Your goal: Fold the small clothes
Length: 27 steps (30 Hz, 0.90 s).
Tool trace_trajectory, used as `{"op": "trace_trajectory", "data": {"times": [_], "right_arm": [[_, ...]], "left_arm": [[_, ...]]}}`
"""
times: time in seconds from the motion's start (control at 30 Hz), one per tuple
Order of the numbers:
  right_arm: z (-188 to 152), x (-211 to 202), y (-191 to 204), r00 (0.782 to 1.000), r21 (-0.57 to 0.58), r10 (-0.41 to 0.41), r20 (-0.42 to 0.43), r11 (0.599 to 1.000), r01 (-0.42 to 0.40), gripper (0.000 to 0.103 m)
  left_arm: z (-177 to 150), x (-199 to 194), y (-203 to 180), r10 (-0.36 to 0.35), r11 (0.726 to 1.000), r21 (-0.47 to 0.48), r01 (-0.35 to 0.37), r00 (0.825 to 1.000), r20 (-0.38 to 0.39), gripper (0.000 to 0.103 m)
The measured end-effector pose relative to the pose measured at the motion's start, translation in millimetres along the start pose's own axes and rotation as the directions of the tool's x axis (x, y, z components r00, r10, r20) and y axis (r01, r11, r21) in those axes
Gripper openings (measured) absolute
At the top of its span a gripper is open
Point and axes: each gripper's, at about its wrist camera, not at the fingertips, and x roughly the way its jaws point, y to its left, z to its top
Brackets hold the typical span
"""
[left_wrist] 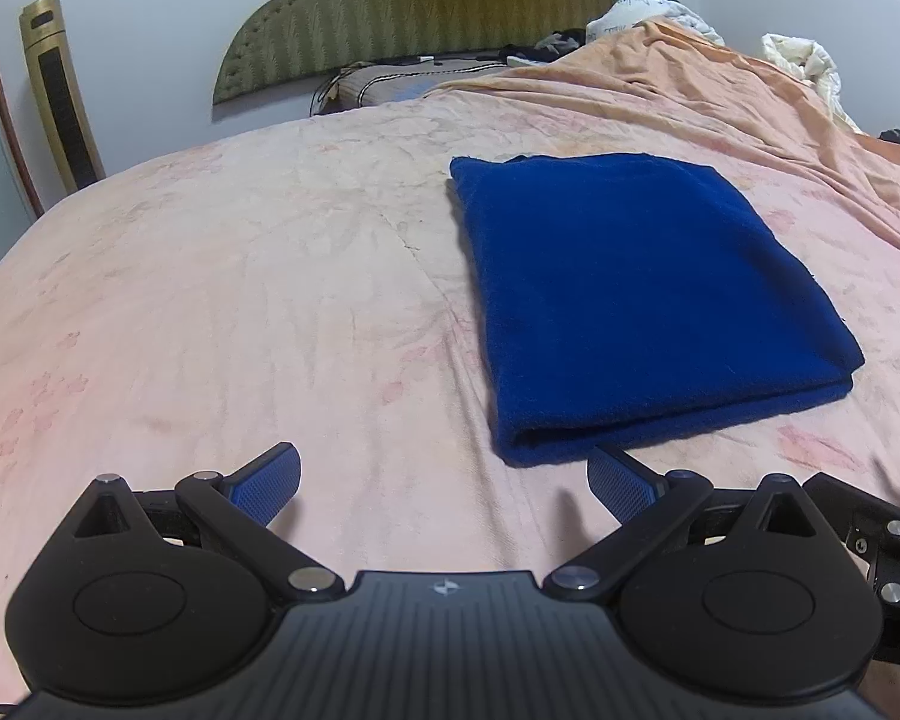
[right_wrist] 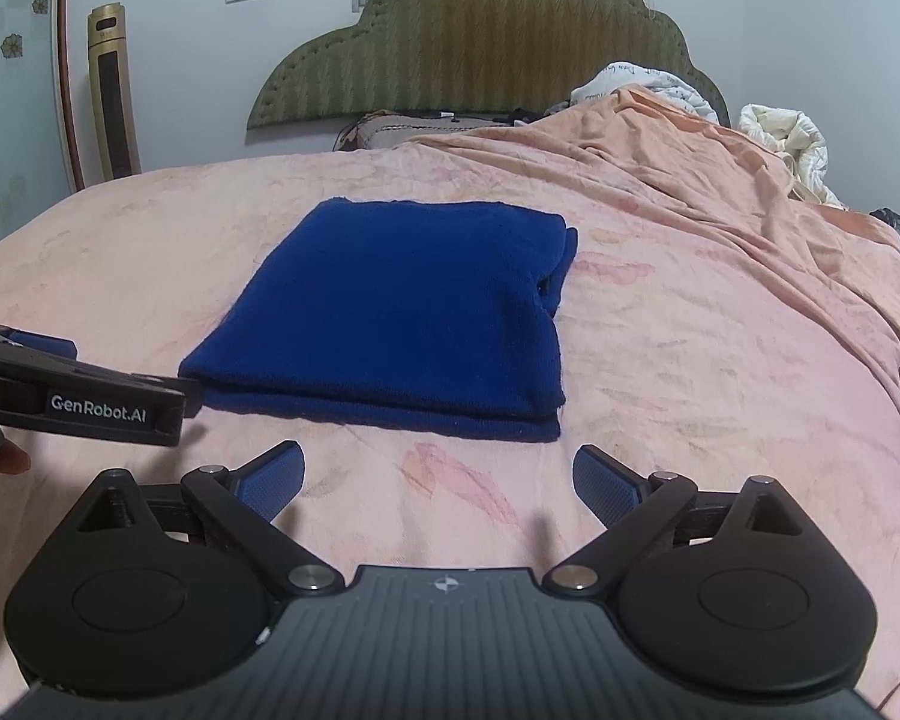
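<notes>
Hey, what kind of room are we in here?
Most likely a bedroom: a padded green headboard against the wall, a wide bed under a pink sheet, and a folded blue garment lying on it.

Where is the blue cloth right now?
The folded blue cloth lies flat on the pink bedsheet, just ahead of both open grippers. It shows center-left in the right wrist view and to the right in the left wrist view.

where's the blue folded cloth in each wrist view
Left wrist: blue folded cloth lies right of centre on the pink bedsheet.
Right wrist: the cloth lies centre-left, just ahead of the fingers.
Shared landmark: the green headboard at the far end of the bed.
</notes>
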Motion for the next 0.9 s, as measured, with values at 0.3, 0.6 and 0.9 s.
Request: {"op": "trace_trajectory", "data": {"times": [0.3, 0.6, 0.9], "right_arm": [[-2.1, 5.0, -1.2, 1.000, 0.007, -0.009, -0.014, 1.000, 0.009, 0.100], [-2.9, 5.2, -1.8, 1.000, 0.011, -0.011, -0.014, 1.000, 0.011, 0.101], [-4.5, 8.0, -10.0, 1.000, 0.046, -0.020, -0.014, 0.999, 0.021, 0.102]], "left_arm": [[-2.0, 1.9, 1.7, 0.002, 1.000, -0.012, -0.003, 1.000, -0.005, 0.103], [-3.9, 2.4, -1.0, 0.010, 1.000, -0.001, -0.010, 1.000, -0.009, 0.103], [-3.9, 4.0, -3.0, 0.017, 1.000, 0.004, -0.017, 1.000, -0.010, 0.103]]}}
